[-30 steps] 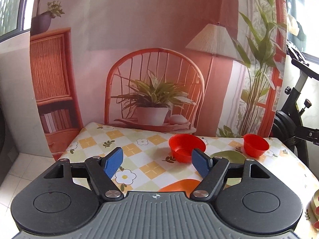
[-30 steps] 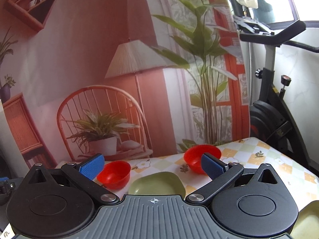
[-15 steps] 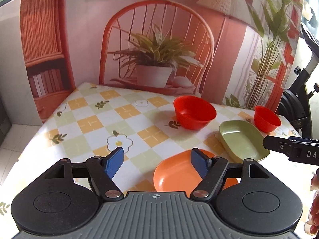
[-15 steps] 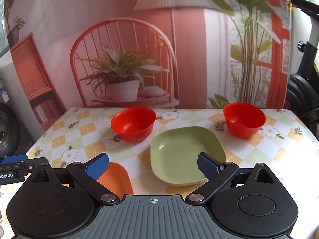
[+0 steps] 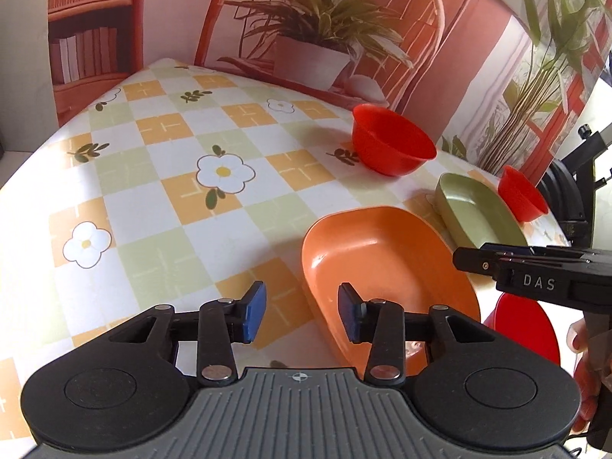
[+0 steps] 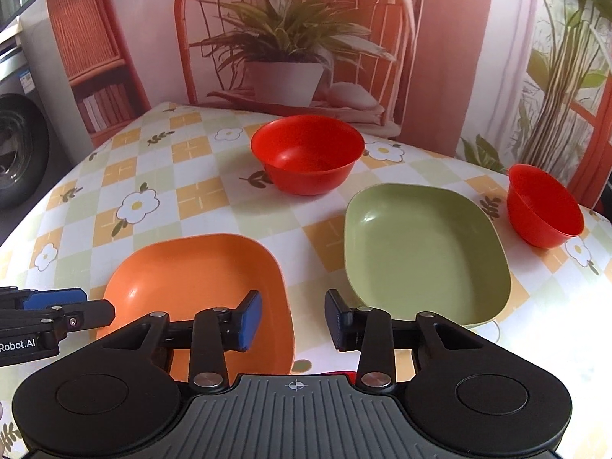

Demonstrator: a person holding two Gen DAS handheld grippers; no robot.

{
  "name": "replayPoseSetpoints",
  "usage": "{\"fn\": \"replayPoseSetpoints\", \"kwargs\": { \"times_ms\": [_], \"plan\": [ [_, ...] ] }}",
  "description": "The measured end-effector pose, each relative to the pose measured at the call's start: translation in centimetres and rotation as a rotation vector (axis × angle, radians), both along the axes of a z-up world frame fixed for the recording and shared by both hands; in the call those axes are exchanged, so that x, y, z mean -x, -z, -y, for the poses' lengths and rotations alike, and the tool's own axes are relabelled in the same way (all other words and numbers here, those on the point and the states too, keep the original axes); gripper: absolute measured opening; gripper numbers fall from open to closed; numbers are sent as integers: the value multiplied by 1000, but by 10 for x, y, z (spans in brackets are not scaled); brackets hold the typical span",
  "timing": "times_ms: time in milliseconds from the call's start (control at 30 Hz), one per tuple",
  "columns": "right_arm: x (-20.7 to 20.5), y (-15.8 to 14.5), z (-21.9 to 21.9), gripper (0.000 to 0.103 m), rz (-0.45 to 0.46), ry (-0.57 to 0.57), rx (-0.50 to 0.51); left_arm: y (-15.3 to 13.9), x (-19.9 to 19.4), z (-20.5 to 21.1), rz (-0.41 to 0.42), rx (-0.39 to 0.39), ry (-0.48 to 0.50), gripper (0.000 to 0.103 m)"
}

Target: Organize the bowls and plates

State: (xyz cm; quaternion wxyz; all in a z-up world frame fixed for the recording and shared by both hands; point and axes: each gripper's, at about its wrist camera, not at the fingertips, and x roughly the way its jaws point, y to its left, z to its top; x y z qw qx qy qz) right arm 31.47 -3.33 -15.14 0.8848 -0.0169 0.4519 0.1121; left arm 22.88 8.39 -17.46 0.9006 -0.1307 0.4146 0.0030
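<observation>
My left fingers (image 5: 300, 317) hang part-open and empty over the near left edge of the orange plate (image 5: 382, 267), one pad outside the rim and one above the dish. My right fingers (image 6: 292, 319), also part-open and empty, hover just off that plate's near right corner. The green plate (image 6: 420, 252) lies right of the orange plate, a red bowl (image 6: 306, 153) behind it, a second bowl (image 6: 543, 206) far right beyond the green one, and a red rim (image 5: 524, 329) shows at its near right. The risk I see: both tools crowd one plate and may knock together, or a shallow bite on the sloped rim may slip and skid the plate across the slick worktop (image 5: 153, 199). The orange plate sits flat, opening up; from the right view it looks nearly square, so I judge no clear long axis.
</observation>
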Motion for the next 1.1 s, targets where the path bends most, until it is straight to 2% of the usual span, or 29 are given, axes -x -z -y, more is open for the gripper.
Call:
{"fn": "replayPoseSetpoints", "kwargs": {
  "times_ms": [33, 133, 300, 467, 633, 833, 1100],
  "plan": [
    [-1, 1, -1, 31, -7, -1, 7, 2, 1, 2, -12, -8, 7, 38],
    [-5, 7, -4, 25, -36, -9, 22, 6, 3, 0, -11, 37, 23, 34],
    [-7, 14, -9, 11, -70, -21, 33, 12, 4, 3, -20, 75, 48, 28],
    [-8, 15, -7, 10, -85, 0, 11, 16, 6, 5, -12, 128, 64, 18],
    [-7, 15, -2, 7, -92, 25, -16, 19, 9, 1, -2, 162, 52, 18],
    [1, 2, 0, 7, -53, 49, -95, 11, 15, -3, 13, 154, 29, 17],
    [14, -21, 12, 7, 22, 81, -201, -19, 20, -3, 84, 109, 38, 17]
  ]
}}
